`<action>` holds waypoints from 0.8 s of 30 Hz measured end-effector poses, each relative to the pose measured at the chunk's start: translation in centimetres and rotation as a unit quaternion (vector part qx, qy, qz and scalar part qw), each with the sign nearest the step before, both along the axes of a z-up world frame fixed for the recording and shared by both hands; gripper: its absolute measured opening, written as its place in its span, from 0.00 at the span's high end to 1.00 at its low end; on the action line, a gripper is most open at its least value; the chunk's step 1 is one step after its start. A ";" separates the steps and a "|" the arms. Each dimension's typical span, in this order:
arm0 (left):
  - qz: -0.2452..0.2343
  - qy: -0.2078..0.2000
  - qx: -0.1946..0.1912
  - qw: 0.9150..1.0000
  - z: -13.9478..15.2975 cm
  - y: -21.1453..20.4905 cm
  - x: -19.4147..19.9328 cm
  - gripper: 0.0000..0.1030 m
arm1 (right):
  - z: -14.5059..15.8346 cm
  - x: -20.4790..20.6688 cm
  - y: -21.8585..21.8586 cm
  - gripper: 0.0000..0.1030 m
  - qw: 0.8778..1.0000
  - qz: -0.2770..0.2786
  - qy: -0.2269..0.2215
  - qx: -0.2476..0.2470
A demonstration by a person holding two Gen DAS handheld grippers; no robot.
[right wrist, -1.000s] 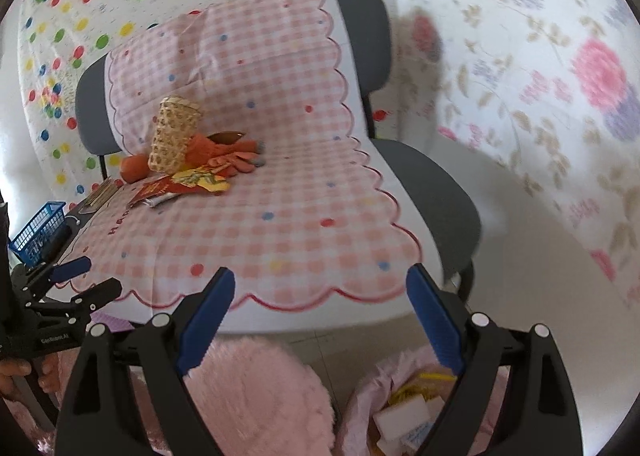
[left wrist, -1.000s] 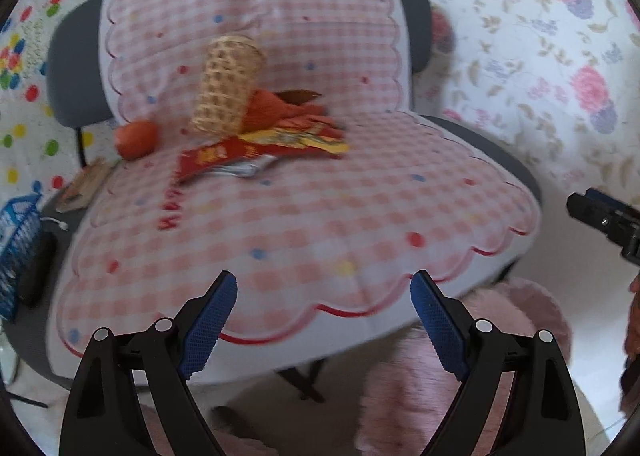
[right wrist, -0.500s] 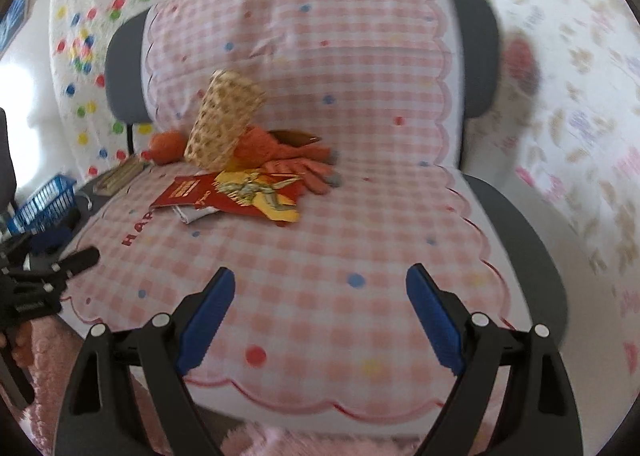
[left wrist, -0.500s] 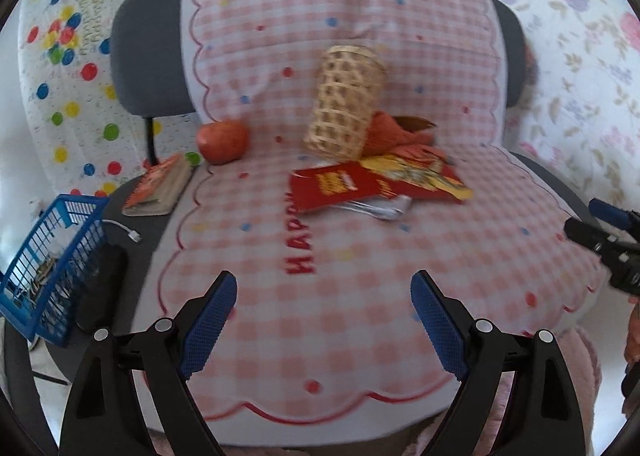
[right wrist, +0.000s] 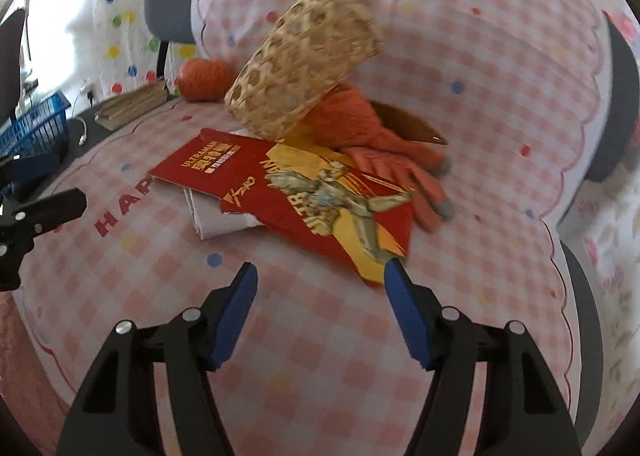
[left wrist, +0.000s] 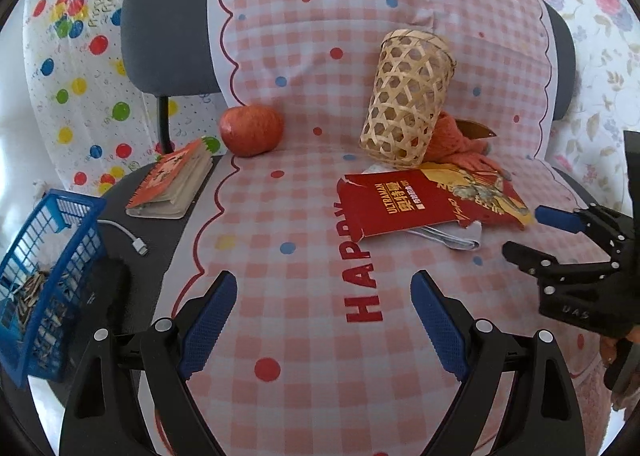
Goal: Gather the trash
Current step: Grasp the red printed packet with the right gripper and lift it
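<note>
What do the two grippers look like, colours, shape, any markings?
Both match: the left gripper and right gripper have angular black plastic frames with round silver screw heads at the joints. Each finger ends in a blue pad with a fine ribbed texture. Seen from the left wrist view, the right gripper's body carries small pale lettering, too small to read surely. No cables or sleeves show.

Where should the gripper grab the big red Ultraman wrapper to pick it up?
Probably the near yellow corner of the red wrapper. It lies flat, far end tucked under the tilted woven basket, so the middle gives no edge. That corner points at the open right gripper, which could come in low from the front and pinch its thin edge.
</note>
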State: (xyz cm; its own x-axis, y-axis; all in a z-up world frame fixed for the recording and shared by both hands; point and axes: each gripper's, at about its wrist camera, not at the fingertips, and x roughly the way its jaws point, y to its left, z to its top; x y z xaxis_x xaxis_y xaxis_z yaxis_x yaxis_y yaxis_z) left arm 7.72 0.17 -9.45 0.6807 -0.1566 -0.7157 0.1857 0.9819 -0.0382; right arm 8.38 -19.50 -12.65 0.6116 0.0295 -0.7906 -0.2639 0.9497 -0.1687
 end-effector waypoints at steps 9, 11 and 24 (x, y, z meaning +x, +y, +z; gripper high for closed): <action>0.006 -0.002 0.001 1.000 -0.1 0.4 0.7 0.14 | -0.6 3.0 3.2 0.57 0.993 0.078 0.001 -0.088; 0.007 -0.001 0.001 1.000 -0.2 0.5 0.4 0.14 | -0.5 3.1 3.8 0.74 0.990 0.096 0.004 -0.103; -0.007 -0.017 0.008 1.000 1.2 0.1 -1.0 0.14 | 8.6 0.3 -4.1 0.97 0.995 -0.025 0.011 0.095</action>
